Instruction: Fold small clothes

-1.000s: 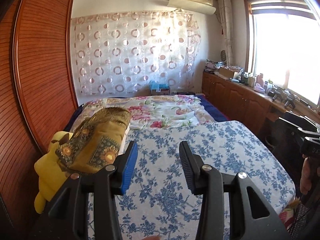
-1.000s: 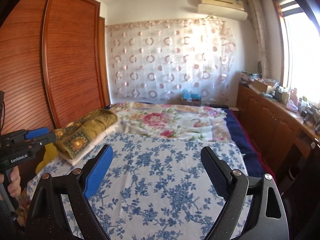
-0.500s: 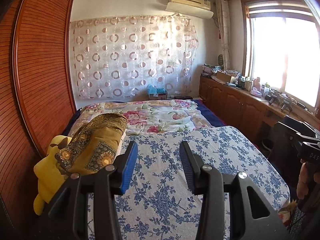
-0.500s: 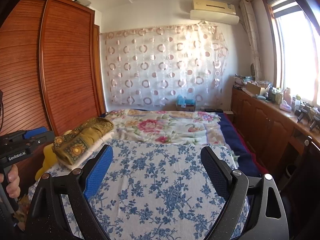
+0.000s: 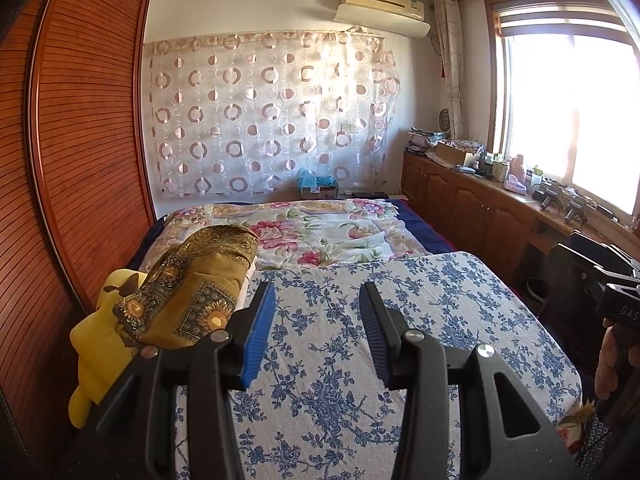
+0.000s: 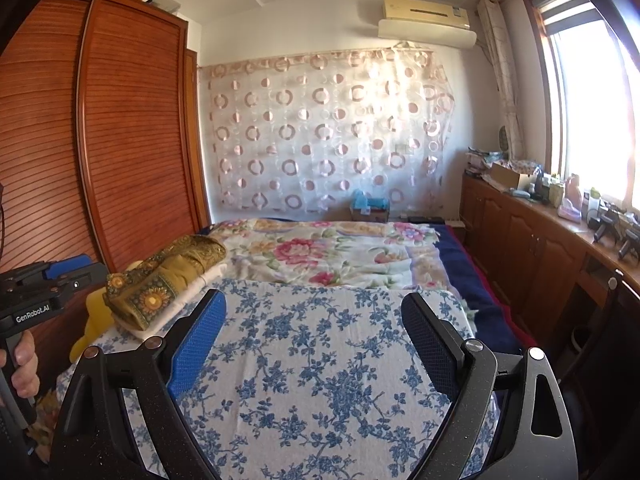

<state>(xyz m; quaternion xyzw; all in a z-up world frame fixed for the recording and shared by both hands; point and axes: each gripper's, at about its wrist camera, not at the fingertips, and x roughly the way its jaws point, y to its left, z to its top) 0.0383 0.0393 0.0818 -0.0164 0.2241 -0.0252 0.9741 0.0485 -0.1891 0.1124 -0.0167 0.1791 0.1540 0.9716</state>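
Both my hand-held grippers above the bed, jaws apart and empty.

My left hand-held gripper (image 5: 316, 320) holds its jaws partly apart with nothing between them; my right hand-held gripper (image 6: 314, 336) stands wide, likewise empty. Both hover over the blue-flowered sheet (image 6: 320, 360) spread flat on the bed (image 5: 420, 240). The folded clothes, an ochre patterned garment (image 5: 192, 292) stacked on white fabric (image 6: 192, 292), lie at the sheet's left edge beside a yellow plush toy (image 5: 96, 352), next to the wooden wardrobe (image 6: 132, 140). A floral quilt (image 6: 328, 248) covers the far half.
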